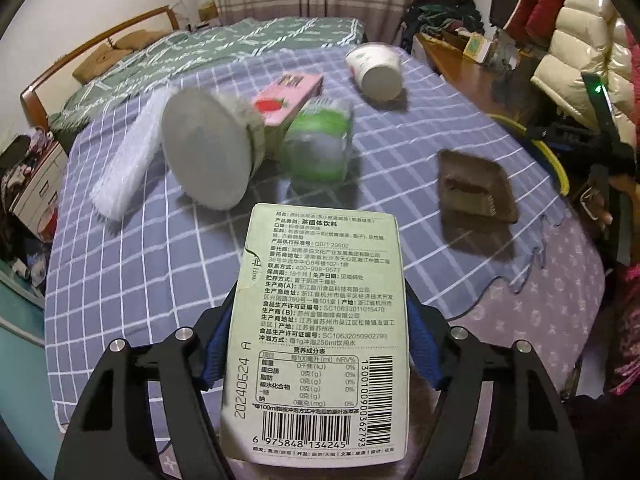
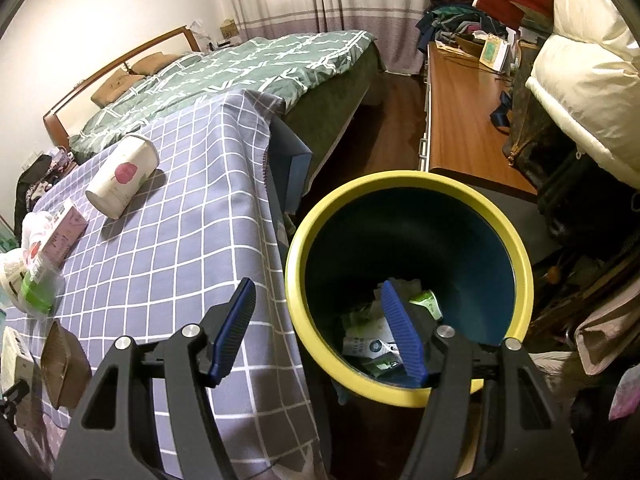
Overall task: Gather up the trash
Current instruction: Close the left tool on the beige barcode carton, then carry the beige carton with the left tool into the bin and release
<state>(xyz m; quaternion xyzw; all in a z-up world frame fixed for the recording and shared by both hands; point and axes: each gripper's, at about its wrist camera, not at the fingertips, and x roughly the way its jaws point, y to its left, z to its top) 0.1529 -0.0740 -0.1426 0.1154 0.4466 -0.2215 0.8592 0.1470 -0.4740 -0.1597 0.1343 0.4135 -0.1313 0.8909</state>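
Note:
My left gripper [image 1: 320,292] is shut on a pale green tea box [image 1: 320,320] with printed text and barcodes; its blue pads press the box's two long sides above the checked cloth. Beyond it lie a big paper tub [image 1: 208,144] on its side, a pink carton [image 1: 288,96], a green-labelled plastic bottle [image 1: 320,144], a white paper cup [image 1: 376,68] and a brown tray [image 1: 476,188]. My right gripper [image 2: 316,286] stands open and holds nothing, over the near rim of the yellow-rimmed bin [image 2: 516,240]. Packets lie at the bin's bottom.
A white foam strip [image 1: 128,152] leans by the tub. The table's checked cloth [image 2: 180,240] ends right beside the bin. A bed [image 2: 248,68] stands behind, and a wooden desk [image 2: 464,120] with clothes and bags stands to the right.

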